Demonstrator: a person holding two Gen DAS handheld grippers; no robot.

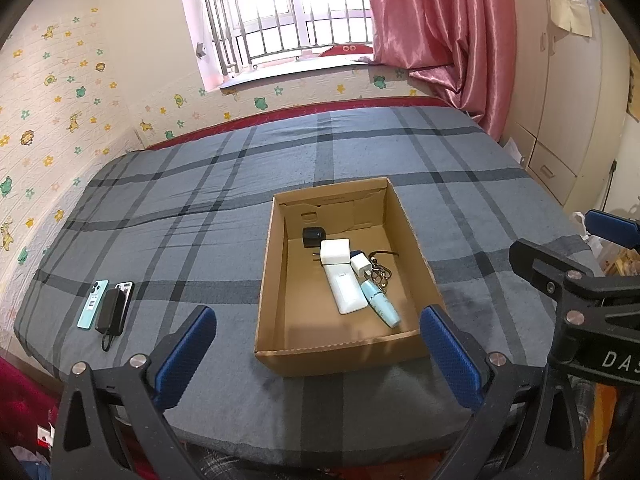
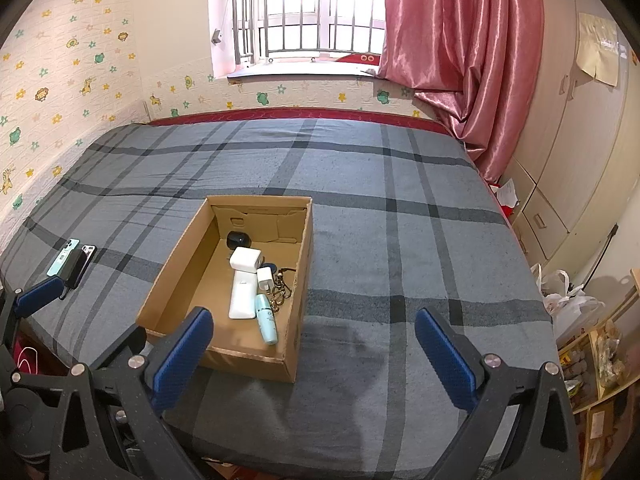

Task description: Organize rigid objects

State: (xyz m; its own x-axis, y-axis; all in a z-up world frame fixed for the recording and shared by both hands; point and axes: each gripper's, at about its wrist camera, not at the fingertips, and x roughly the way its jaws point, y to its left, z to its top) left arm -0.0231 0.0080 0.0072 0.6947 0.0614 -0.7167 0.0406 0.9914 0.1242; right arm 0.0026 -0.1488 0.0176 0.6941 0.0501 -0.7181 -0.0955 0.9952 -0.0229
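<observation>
Both tongs spread wide and empty at the bed's (image 2: 400,240) near edge.
Cardboard box (image 1: 276,272) near that edge holds chargers and a power bank (image 1: 344,288); 2 phones (image 1: 93,304) lie at the left edge, right side bare.

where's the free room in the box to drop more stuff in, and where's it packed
Inside the cardboard box, the left half of the floor is bare, from the left wall to the white power bank; so is the near strip below the teal bottle. Crowded: the middle to right, with black charger, white charger, small white plug and keychain.
</observation>
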